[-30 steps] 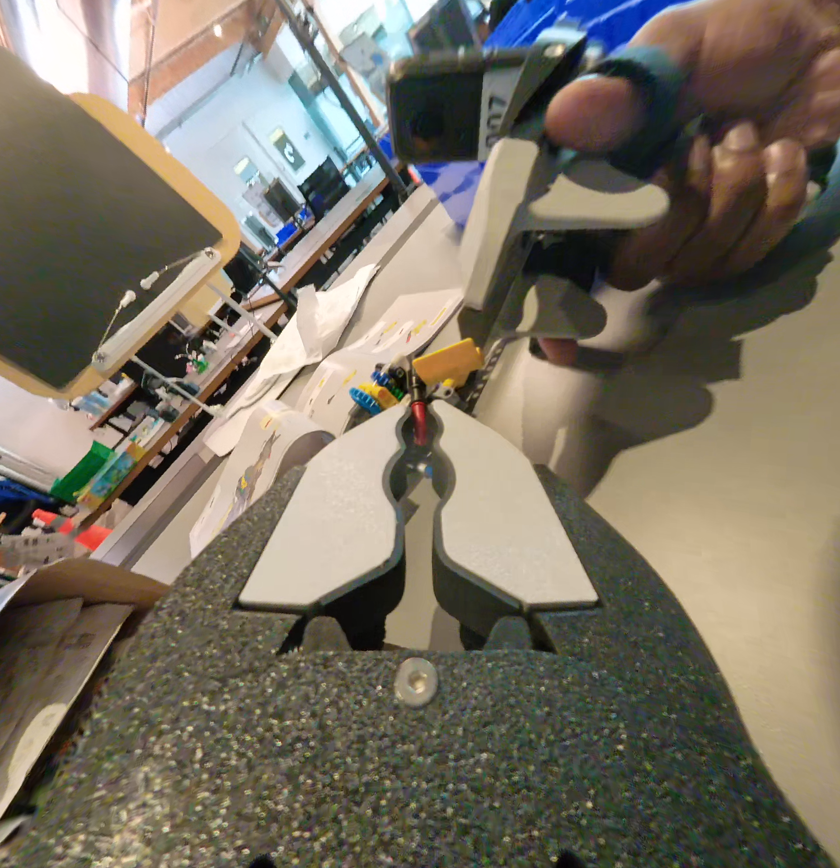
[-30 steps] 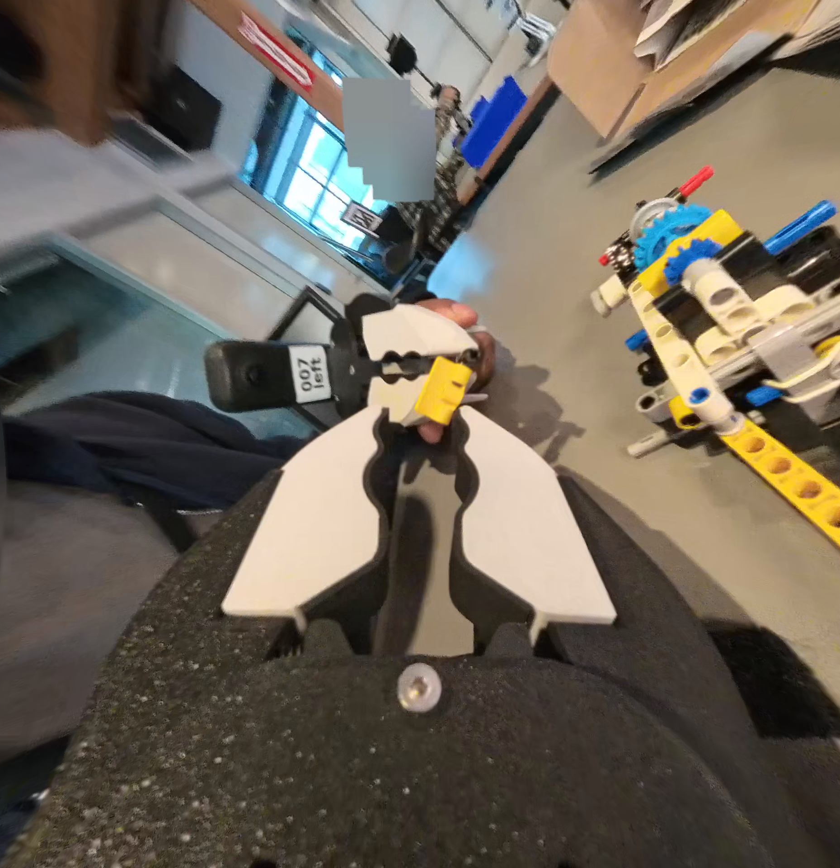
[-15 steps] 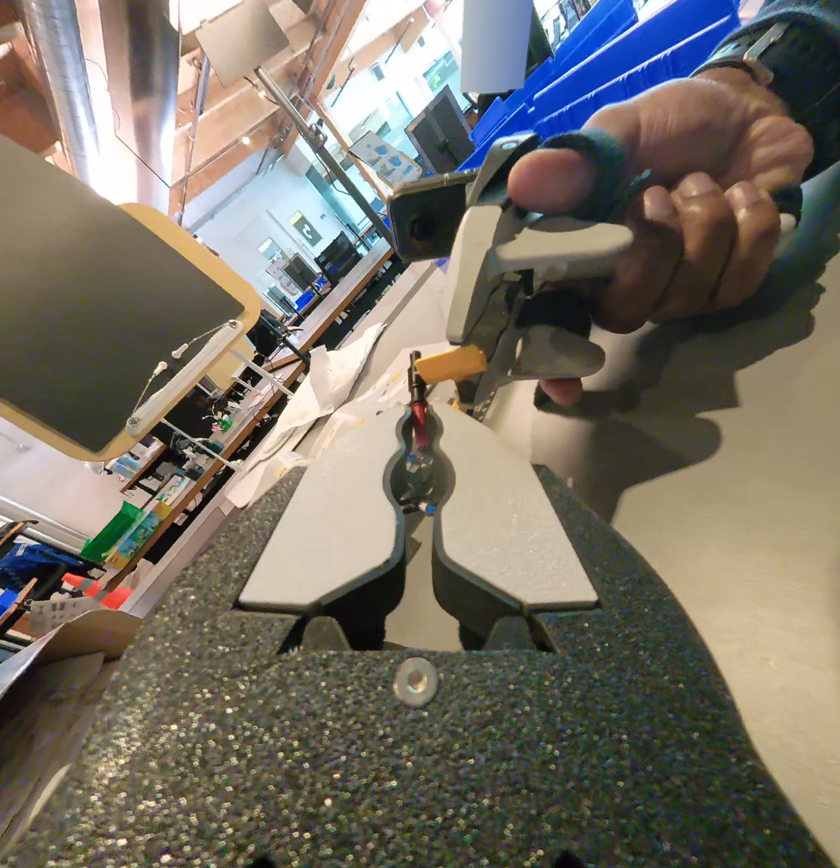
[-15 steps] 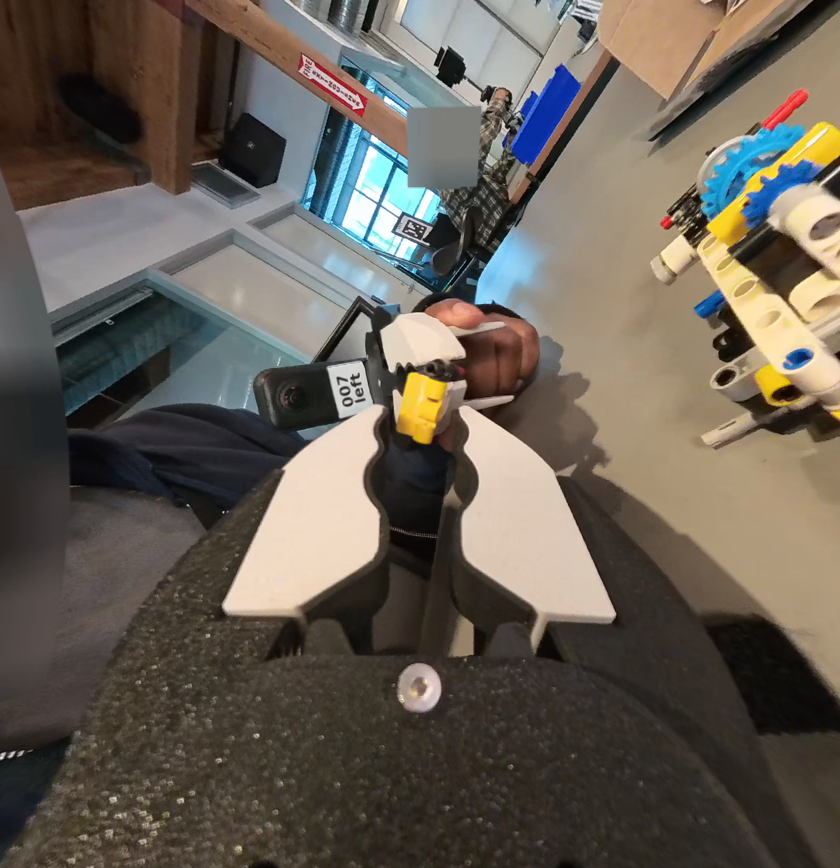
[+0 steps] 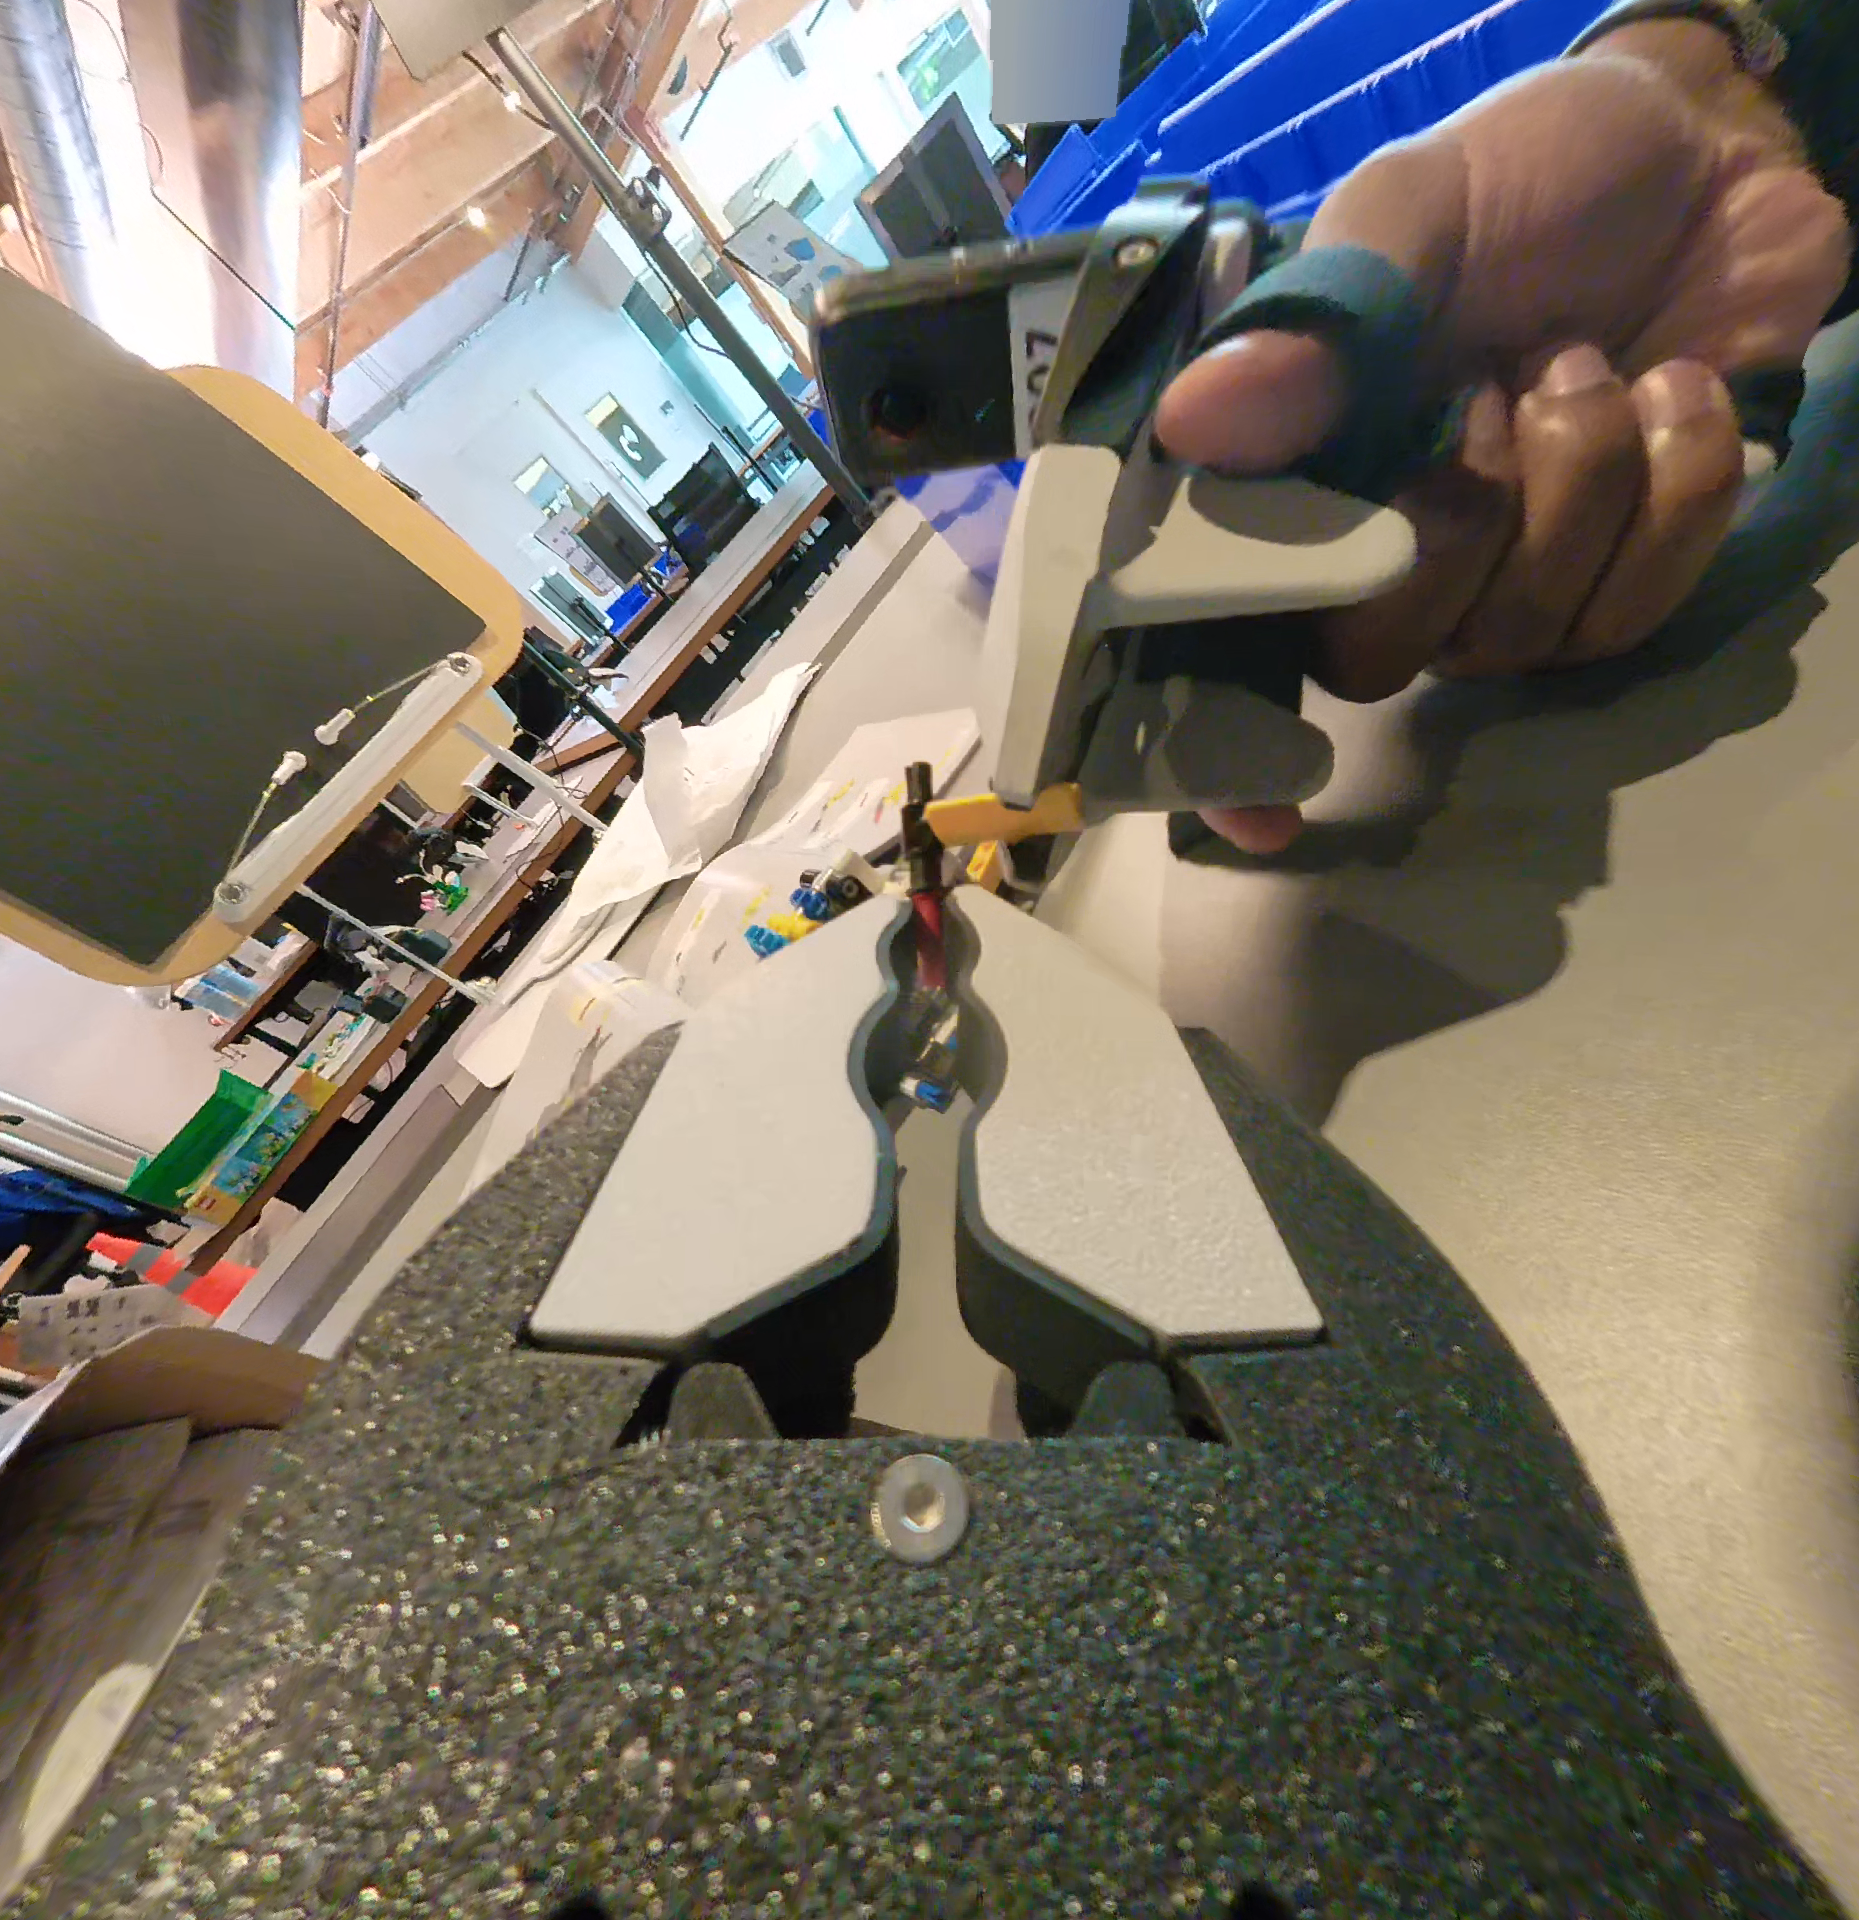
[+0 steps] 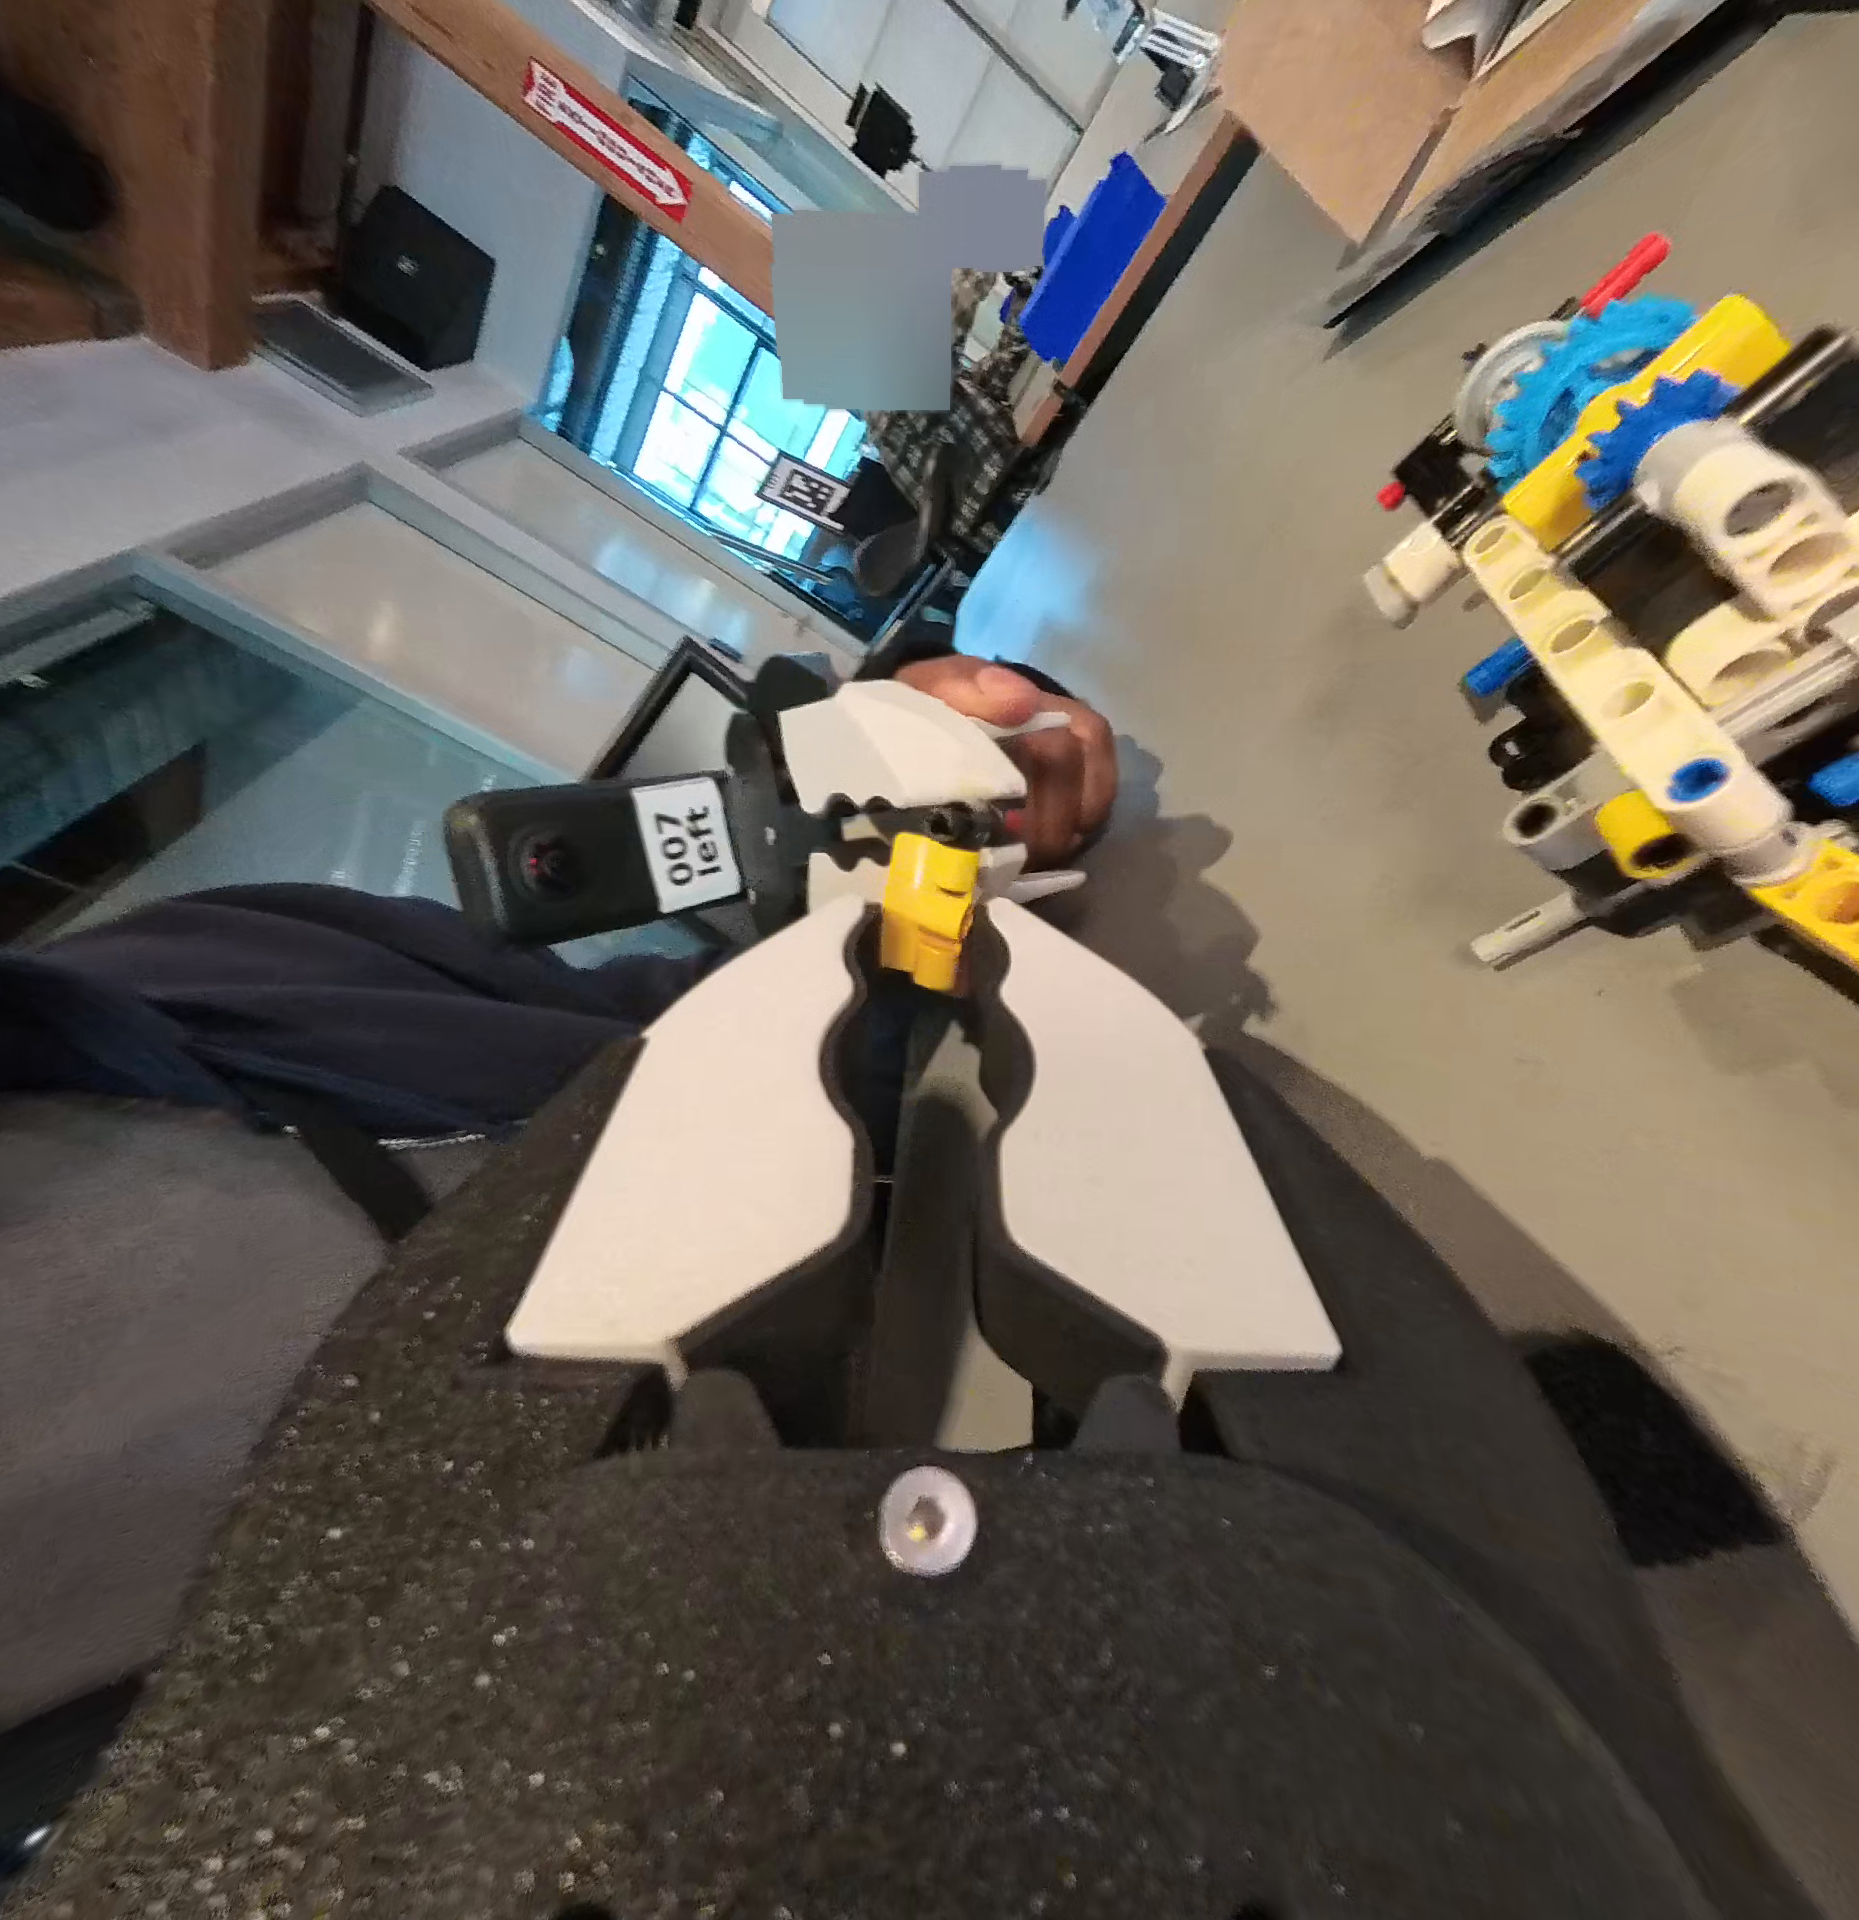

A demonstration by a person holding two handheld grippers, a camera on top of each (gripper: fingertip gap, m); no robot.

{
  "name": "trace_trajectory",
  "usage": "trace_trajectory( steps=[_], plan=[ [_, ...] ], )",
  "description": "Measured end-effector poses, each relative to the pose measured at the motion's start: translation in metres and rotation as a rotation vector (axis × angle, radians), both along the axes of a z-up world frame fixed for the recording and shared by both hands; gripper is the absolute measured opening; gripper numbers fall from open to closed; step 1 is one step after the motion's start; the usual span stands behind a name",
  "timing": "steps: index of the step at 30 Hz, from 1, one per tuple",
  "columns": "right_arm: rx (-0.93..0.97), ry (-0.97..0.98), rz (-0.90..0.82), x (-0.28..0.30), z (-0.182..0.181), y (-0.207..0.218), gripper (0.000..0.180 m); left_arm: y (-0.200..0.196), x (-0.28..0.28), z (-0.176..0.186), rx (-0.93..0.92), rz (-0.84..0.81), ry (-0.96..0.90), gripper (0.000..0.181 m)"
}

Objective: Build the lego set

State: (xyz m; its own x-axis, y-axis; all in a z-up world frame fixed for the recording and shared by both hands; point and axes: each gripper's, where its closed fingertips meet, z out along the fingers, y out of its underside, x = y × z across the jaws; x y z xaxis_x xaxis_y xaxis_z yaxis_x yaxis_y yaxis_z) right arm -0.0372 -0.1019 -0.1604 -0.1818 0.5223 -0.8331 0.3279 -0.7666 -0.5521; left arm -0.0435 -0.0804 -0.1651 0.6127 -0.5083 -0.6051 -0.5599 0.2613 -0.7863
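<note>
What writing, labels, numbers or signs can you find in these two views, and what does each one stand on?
I will not copy the wording; these carry it.
White label on the left gripper's black camera: clearly printed.
Red-and-white sign on the wooden beam: small, blurred.
Second white label on the right gripper's dark camera: mostly hidden.
Printed paper sheets on the grey table: too small.

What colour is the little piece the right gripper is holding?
Yellow piece, clearest in the right wrist view.
</note>
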Motion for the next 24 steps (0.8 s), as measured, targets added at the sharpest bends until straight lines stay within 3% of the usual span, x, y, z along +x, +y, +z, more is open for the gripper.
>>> trace_trajectory(
  steps=[14,24],
  plan=[
    [0.235,-0.136,-0.057,-0.001,-0.019,0.002,0.016,0.002,0.000,-0.018,-0.151,-0.003,0.010,0.004],
    [0.171,-0.157,0.094,0.007,-0.020,-0.005,0.016,-0.007,0.003,-0.017,-0.286,-0.143,-0.070,0.014]
  ],
)
